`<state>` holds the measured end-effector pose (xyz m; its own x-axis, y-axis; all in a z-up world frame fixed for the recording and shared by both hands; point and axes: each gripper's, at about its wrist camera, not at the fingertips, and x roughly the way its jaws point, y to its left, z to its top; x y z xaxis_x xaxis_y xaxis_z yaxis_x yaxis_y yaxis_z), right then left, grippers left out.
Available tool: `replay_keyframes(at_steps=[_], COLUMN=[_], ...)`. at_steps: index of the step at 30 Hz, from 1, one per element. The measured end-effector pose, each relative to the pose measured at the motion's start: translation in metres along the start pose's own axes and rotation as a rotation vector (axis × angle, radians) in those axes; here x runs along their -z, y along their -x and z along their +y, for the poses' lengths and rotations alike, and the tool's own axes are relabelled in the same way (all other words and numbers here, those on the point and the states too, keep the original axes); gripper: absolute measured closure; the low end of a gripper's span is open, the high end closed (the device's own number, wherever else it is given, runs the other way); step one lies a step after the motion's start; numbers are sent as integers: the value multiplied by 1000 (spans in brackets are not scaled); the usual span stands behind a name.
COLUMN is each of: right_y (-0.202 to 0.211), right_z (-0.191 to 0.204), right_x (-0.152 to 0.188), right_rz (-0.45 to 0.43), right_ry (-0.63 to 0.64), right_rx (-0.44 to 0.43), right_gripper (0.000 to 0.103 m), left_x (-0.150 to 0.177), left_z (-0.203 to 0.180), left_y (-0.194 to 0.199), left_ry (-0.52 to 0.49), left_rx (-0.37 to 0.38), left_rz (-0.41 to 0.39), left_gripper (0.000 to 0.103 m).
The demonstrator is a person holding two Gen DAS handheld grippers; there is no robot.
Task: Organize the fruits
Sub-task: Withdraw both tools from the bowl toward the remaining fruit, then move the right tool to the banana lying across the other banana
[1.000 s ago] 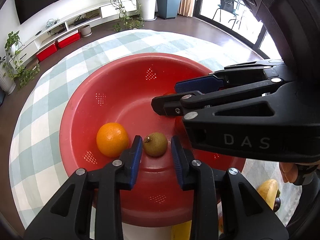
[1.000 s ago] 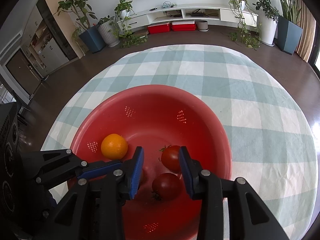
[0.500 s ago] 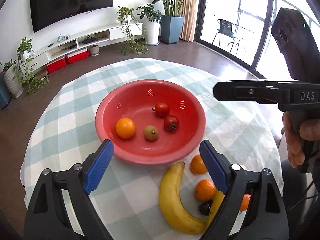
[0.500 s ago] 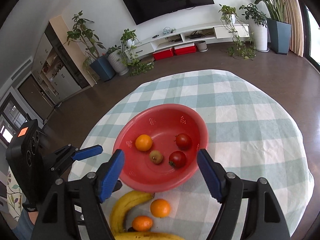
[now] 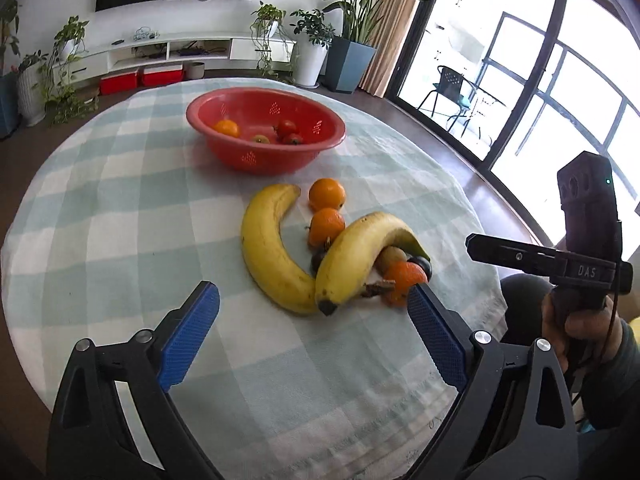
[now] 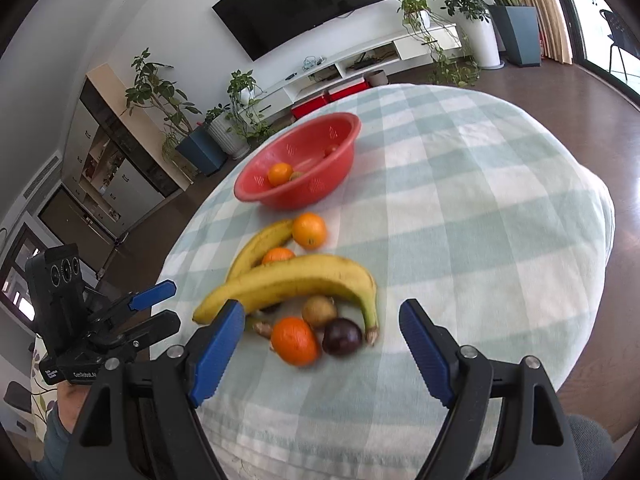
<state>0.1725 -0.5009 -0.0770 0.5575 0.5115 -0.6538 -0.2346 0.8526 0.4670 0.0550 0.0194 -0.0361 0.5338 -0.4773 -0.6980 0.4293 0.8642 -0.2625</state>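
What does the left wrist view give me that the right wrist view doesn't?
Only the left wrist view: two tomatoes clearly in the red basket, plus the glass doors with a chair outside.

Only the right wrist view: the dark plum in full, the brown cabinet.

Both: two bananas, loose oranges, the checked tablecloth, and the left gripper and right gripper opening, nothing between them.

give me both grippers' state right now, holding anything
Left gripper: jaws opening, nothing between them.
Right gripper: jaws opening, nothing held.
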Motion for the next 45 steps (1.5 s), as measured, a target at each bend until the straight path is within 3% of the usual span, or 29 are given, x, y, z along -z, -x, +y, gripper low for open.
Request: replay_keyframes(at_steps=[7, 15, 21, 24, 31, 38, 45], right_y=[-3, -4, -3, -16, -53, -72, -87], right_z=[28, 43, 50, 56, 63, 59, 68], right_x=[18, 16, -7, -22, -35, -54, -49], right_rz=[0, -4, 11, 70, 248, 342, 426], right_ry=[104, 184, 380, 521, 780, 886, 973], right_rx=[-4, 16, 94, 135, 137, 109, 54], right_gripper=[25, 34, 36, 36, 42, 43, 43], left_x=[32, 26, 20, 20, 24, 26, 27], left_z=[-4, -5, 4, 7, 9, 18, 20], left_y=[-2, -2, -1, -2, -1, -1, -3], left_ry=[40, 34, 57, 69, 72, 100, 110], left_rx=[0, 8, 6, 9, 31, 45, 56], left_rz=[25, 32, 28, 28, 27, 12, 7], left_gripper=[8, 7, 8, 8, 7, 8, 7])
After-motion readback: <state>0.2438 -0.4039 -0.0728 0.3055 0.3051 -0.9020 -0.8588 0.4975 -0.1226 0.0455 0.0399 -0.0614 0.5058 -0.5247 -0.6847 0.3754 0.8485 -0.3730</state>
